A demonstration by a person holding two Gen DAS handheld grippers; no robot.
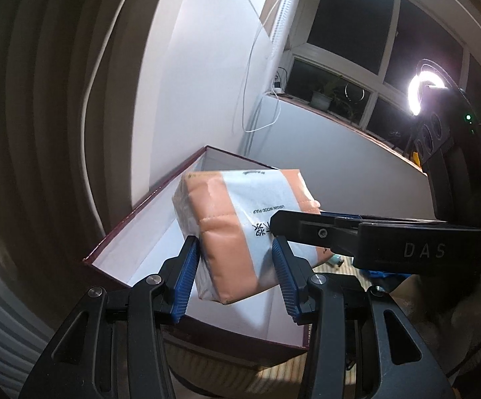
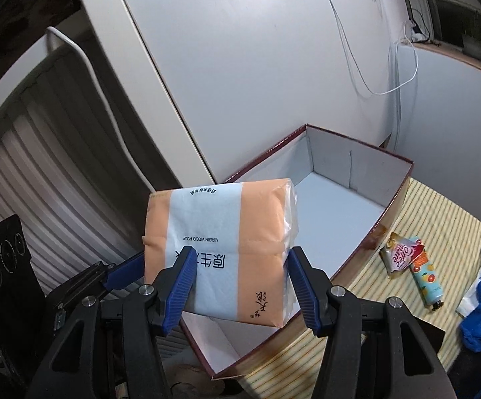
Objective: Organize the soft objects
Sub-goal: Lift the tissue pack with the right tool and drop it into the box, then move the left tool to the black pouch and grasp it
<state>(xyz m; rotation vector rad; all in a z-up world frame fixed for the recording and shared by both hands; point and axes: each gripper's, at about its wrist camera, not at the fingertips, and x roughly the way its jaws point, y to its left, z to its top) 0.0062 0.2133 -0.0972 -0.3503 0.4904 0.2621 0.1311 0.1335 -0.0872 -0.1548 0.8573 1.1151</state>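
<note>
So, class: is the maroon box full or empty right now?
Empty as far as shown: the box shows bare white floor and walls, and the tissue pack is held above it; the near corner is hidden.

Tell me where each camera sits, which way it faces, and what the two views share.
Left wrist: on the left gripper, looking down its fingers at the tissue pack over the box; the right gripper enters from the right.
Right wrist: on the right gripper, facing the tissue pack and box; the left gripper shows at left.
Shared: pack, box, both grippers.
</note>
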